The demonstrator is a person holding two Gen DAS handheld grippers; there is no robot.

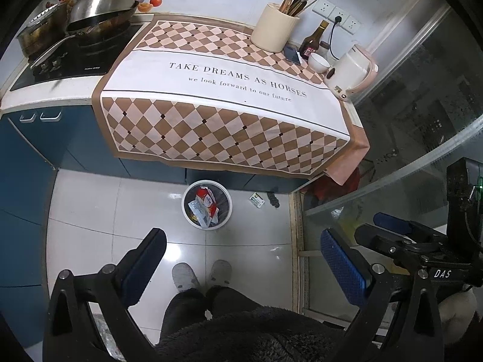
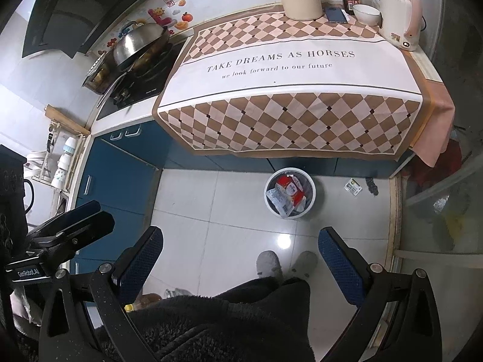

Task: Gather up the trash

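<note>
both grippers hang high over a tiled kitchen floor, side by side. the left gripper (image 1: 244, 259) has its jaws spread wide with nothing between them; the right gripper (image 2: 241, 256) is the same, wide apart and holding nothing. in the left view the right gripper shows at the right edge, and in the right view the left one shows at the left edge.

a white bin (image 1: 207, 204) (image 2: 289, 192) stands on the floor at the foot of blue cabinets (image 1: 39, 150), far beyond the person's grey slippers (image 1: 184, 276). red and white wrappers (image 1: 205, 206) (image 2: 286, 194) fill it. a small green and white packet (image 1: 257, 200) (image 2: 353, 186) lies on the floor just right of the bin, apart from it, with a dark scrap (image 2: 371, 185) just beside on its right.

above, a checked cloth (image 1: 223, 90) (image 2: 286, 84) covers the counter. at its far right stand a cream utensil jar (image 1: 274, 27), a dark bottle (image 1: 314, 40), a white bowl (image 1: 318, 61) and a pink kettle (image 1: 351, 72). to the left a lidded wok (image 1: 99, 12) sits on the stove.
</note>
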